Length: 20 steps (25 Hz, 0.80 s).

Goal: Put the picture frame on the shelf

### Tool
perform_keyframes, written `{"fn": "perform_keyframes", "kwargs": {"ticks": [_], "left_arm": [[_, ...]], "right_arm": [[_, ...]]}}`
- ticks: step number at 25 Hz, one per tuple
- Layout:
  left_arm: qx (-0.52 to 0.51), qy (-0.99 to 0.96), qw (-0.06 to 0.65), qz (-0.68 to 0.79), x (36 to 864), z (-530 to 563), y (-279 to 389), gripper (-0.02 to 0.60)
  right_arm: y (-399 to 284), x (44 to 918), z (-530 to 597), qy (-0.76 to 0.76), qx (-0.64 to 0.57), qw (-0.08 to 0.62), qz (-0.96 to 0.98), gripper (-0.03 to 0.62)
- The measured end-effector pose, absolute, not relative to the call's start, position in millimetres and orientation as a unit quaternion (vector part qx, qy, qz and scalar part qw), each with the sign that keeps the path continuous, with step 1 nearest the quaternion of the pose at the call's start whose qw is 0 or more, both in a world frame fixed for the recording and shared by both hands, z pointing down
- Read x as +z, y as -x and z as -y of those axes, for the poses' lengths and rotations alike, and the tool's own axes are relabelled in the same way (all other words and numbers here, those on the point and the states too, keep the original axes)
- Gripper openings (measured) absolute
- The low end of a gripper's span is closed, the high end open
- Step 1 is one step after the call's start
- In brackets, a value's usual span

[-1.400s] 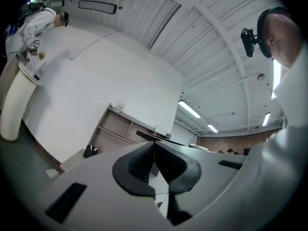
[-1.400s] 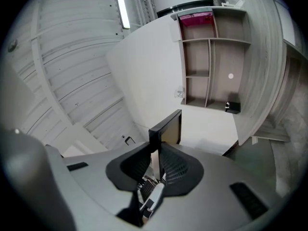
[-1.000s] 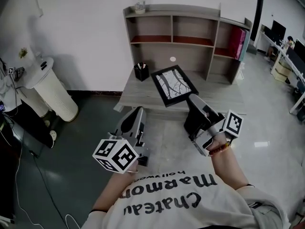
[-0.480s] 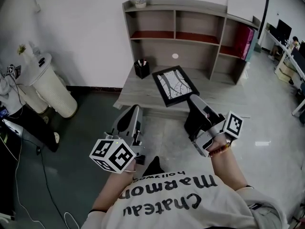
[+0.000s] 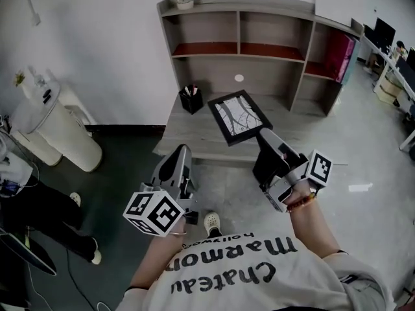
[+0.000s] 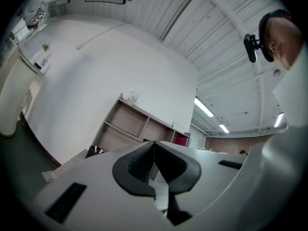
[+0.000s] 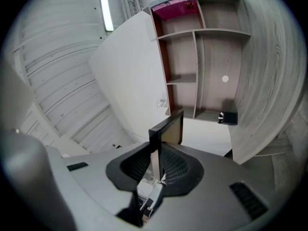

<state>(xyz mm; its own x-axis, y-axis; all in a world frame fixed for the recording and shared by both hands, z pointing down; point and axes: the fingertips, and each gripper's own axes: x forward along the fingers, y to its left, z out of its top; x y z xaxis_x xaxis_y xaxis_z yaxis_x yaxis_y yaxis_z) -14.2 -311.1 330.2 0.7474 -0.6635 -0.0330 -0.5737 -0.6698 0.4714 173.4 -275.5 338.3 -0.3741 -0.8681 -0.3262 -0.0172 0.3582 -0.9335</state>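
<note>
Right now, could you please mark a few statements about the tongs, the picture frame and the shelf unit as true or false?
1. The right tongs are shut on the picture frame. True.
2. The left tongs hold the pen holder. False: they are shut with nothing between them, and the pen holder stands on the desk.
3. The picture frame stands on the shelf unit. False: it is in the right tongs, on none of the shelf boards.
4. Pink books stand in the shelf unit's right-hand compartment. True.
5. The pen holder sits on top of the shelf unit. False: it is down on the desk, near the unit's left side.
</note>
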Motion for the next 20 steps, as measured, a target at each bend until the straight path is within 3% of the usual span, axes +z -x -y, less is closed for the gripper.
{"fn": "perform_keyframes", "kwargs": {"ticks": [16, 20], "left_arm": [[-0.093, -0.927, 0.204, 0.302, 316.5, 293.2, 8.8, 0.017], [-0.116, -0.931, 0.144, 0.315, 311.7, 268.6, 12.7, 0.017]], "right_arm": [[-160.0, 332.8, 252.1, 0.333, -0.453, 0.458, -0.689, 0.075], [-153.0, 335.8, 238.3, 0.289, -0.425, 0.462, -0.723, 0.075]]}}
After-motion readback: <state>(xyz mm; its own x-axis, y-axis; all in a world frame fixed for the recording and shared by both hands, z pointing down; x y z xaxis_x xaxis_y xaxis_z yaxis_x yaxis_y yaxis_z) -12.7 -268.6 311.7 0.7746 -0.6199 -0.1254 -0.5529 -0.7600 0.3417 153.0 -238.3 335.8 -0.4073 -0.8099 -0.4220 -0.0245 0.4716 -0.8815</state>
